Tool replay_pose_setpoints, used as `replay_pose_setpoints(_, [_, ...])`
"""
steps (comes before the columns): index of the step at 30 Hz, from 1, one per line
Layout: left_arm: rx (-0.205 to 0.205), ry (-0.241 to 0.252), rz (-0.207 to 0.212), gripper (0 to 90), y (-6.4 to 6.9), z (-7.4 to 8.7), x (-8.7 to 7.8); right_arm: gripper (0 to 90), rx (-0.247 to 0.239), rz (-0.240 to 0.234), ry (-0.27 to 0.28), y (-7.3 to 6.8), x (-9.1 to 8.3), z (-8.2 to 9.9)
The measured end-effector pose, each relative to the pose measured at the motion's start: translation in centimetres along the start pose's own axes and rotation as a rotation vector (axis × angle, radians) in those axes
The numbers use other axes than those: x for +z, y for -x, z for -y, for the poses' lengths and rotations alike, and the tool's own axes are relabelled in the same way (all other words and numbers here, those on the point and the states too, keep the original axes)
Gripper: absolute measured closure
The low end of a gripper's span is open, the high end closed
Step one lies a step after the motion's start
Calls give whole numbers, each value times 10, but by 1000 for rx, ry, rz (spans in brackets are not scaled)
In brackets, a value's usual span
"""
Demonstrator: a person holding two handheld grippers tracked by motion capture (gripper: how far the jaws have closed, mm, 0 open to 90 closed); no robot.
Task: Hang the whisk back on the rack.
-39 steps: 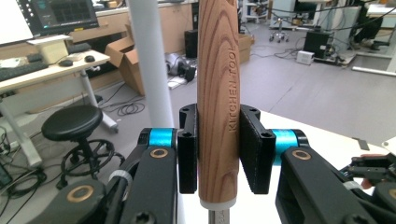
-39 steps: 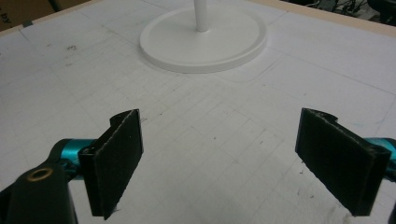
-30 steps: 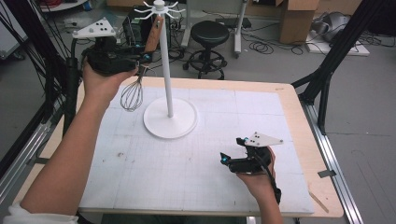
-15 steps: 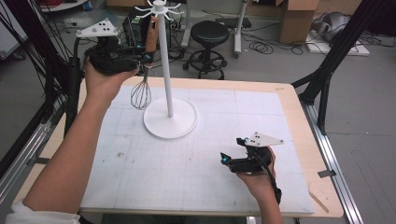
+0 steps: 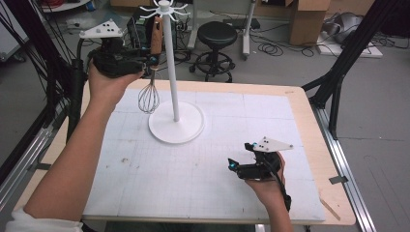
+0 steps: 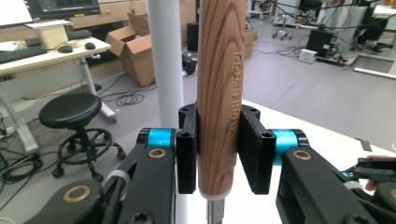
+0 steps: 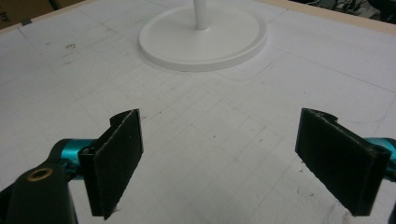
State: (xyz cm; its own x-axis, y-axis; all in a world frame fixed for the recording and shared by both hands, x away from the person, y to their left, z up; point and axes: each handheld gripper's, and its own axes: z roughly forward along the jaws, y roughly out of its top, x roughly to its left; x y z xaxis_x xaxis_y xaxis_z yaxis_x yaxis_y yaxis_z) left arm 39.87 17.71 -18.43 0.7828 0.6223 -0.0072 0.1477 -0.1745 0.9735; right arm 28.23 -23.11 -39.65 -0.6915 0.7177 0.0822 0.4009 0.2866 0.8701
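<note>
A whisk point(image 5: 149, 96) with a wooden handle point(image 6: 218, 93) hangs upright in the air, wire head down, just left of a white hook stand's pole point(image 5: 170, 63). My left gripper point(image 5: 150, 60) is shut on the handle, well above the table's far left. The stand's round base point(image 5: 177, 128) rests on the white mat, and its hooks point(image 5: 163, 7) spread at the top. My right gripper point(image 5: 236, 164) rests low over the mat at the near right, open, with nothing between its pads point(image 7: 119, 158).
A white gridded mat point(image 5: 193, 164) covers the wooden table point(image 5: 309, 121). Beyond the far edge stand a black stool point(image 5: 217, 36), cardboard boxes point(image 5: 309, 19) and cables on the floor. Black frame legs point(image 5: 333, 82) rise at the right.
My left gripper has carried the whisk up and rightwards, closer to the stand's pole. The right gripper has stayed where it was.
</note>
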Motion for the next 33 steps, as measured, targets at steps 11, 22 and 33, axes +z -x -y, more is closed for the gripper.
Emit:
replay_pose_setpoints(11, [-7, -11, 35, 533, 0, 7, -9, 137, -1, 1, -2, -1, 0, 0])
replay_pose_setpoints(22, [2, 4, 77, 410, 6, 18, -28, 137, -5, -3, -4, -2, 2, -1])
replay_pose_setpoints(33, [51, -26, 118, 309, 18, 35, -36, 137, -5, -3, -9, -3, 2, 0])
